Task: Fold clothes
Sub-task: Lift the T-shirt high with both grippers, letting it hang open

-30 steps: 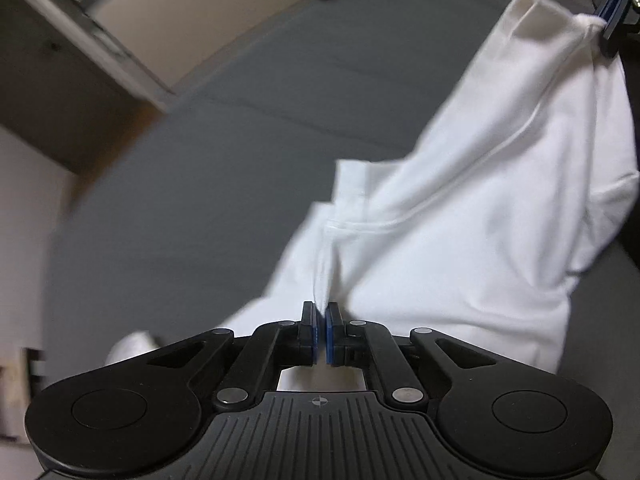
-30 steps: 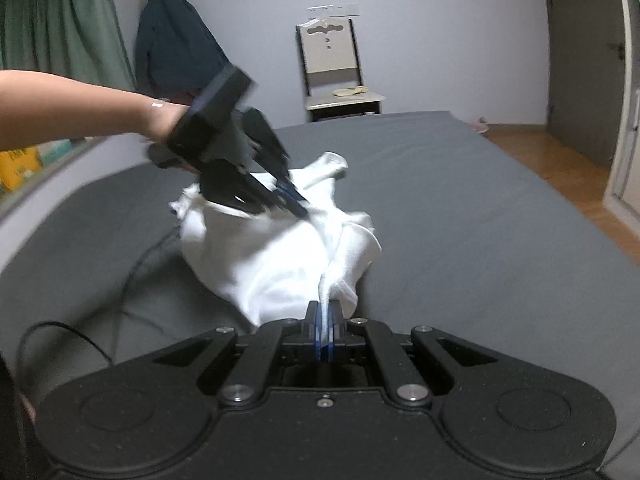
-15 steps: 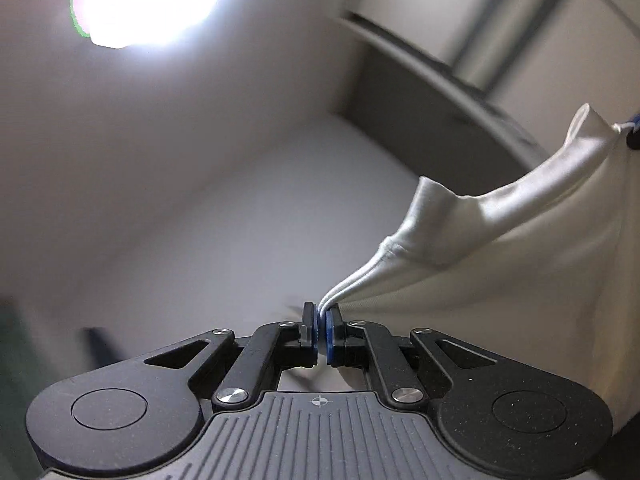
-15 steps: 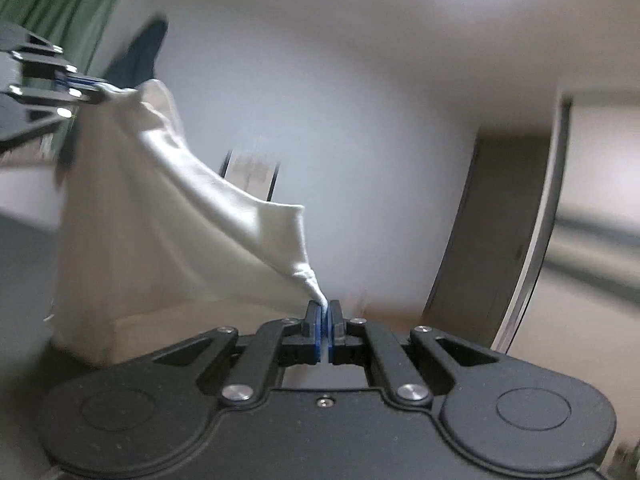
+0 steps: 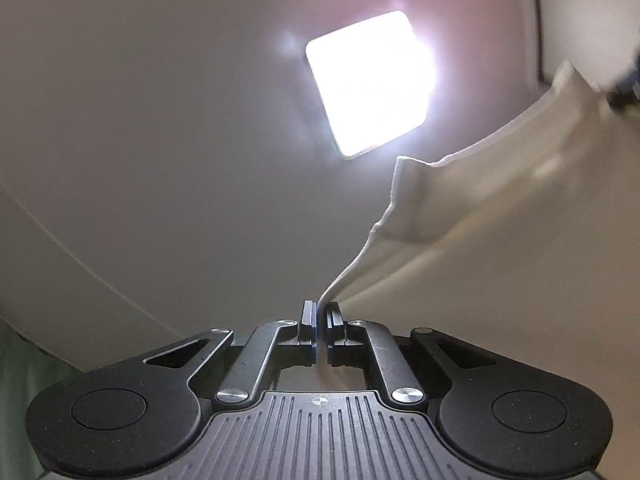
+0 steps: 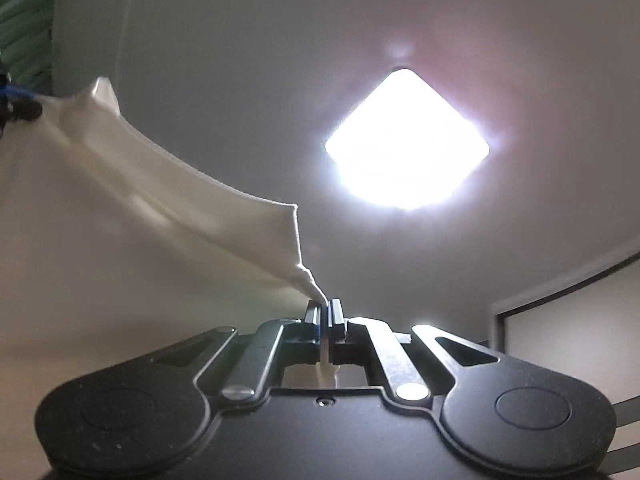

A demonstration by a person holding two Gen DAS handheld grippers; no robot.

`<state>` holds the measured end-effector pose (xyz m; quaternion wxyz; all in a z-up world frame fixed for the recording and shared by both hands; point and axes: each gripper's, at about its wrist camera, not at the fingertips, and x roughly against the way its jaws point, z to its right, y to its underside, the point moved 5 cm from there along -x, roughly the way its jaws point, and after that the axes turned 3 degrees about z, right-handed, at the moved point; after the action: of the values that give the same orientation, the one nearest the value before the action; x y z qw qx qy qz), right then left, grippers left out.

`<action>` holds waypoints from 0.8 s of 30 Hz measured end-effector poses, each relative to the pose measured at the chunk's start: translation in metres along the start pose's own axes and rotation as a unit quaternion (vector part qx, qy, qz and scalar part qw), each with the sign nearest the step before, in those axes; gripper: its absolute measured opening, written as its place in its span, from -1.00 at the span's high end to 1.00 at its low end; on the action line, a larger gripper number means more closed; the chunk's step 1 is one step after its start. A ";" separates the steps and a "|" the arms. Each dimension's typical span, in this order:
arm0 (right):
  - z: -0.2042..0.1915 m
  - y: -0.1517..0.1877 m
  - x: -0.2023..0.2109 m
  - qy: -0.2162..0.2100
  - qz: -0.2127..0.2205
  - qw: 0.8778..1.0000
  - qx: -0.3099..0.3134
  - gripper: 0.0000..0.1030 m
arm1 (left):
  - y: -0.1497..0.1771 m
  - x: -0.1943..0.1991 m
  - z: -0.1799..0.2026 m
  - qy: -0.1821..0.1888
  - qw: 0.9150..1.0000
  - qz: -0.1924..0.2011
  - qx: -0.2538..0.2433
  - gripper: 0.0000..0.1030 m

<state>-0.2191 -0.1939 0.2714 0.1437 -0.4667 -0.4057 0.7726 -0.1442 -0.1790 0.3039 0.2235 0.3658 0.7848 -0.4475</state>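
Note:
A white garment (image 5: 520,248) hangs stretched in the air between my two grippers. My left gripper (image 5: 321,308) is shut on one of its corners, the cloth running up and to the right from the fingertips. At the far right edge of that view the other gripper (image 5: 628,84) shows as a blur at the opposite corner. In the right wrist view my right gripper (image 6: 325,308) is shut on a pinched corner of the white garment (image 6: 100,240), which spreads to the left. The left gripper (image 6: 16,100) appears at the far left edge holding its corner. Both cameras point up at the ceiling.
A bright square ceiling lamp (image 5: 368,80) glares overhead, and the ceiling lamp (image 6: 406,140) also fills the right wrist view. A green curtain (image 6: 28,28) shows top left, and a door frame (image 6: 560,300) low right. The bed below is out of sight.
Both grippers lifted the white garment off the grey bed and tilted upward. The views swung from the bed and room to the ceiling, and the cloth now hangs spread between them.

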 end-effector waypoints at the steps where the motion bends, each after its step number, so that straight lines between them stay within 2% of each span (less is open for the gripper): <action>1: -0.012 0.006 -0.010 -0.012 -0.019 1.000 0.007 0.93 | 0.011 -0.006 0.001 0.009 1.000 -0.020 -0.006 0.92; 2: -0.025 0.013 -0.021 -0.024 -0.039 0.999 0.014 0.93 | 0.022 -0.010 0.002 0.016 0.999 -0.038 -0.010 0.92; 4: -0.045 0.021 -0.031 -0.028 -0.050 0.998 0.040 0.93 | 0.041 -0.013 0.000 0.020 0.998 -0.060 -0.011 0.92; 7: -0.048 0.003 -0.020 0.002 0.004 0.999 0.042 0.93 | 0.037 -0.002 -0.014 -0.004 0.999 -0.032 -0.004 0.92; 8: -0.047 0.001 -0.025 0.016 0.010 0.999 0.051 0.93 | 0.036 0.000 -0.015 -0.007 1.000 -0.021 -0.009 0.92; 10: -0.044 0.003 -0.046 0.027 -0.016 0.998 0.051 0.93 | 0.034 -0.001 -0.008 0.010 0.999 -0.014 -0.031 0.92; 12: -0.047 0.000 -0.051 0.014 -0.026 0.998 0.046 0.93 | 0.036 -0.005 -0.006 0.004 0.999 -0.013 -0.046 0.92; 14: -0.056 -0.016 -0.027 -0.011 0.012 0.999 0.043 0.93 | 0.045 -0.013 -0.017 -0.022 0.998 -0.029 -0.043 0.92; 17: -0.066 -0.035 0.008 -0.030 0.062 0.996 0.048 0.93 | 0.062 -0.026 -0.039 -0.058 0.996 -0.062 -0.004 0.92; 19: -0.059 -0.026 0.003 -0.016 0.041 0.998 0.041 0.93 | 0.055 -0.020 -0.038 -0.057 0.997 -0.049 0.003 0.92; 21: -0.049 -0.015 -0.004 0.003 0.017 0.999 0.037 0.92 | 0.038 -0.008 -0.024 -0.046 0.999 -0.018 -0.014 0.92; 24: -0.036 -0.009 0.003 0.017 0.018 0.999 0.040 0.92 | 0.024 0.001 -0.014 -0.040 0.999 0.002 -0.020 0.91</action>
<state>-0.1924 -0.1687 0.2679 0.1556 -0.4804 -0.3634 0.7829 -0.1265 -0.1588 0.2972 0.2631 0.3449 0.7829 -0.4459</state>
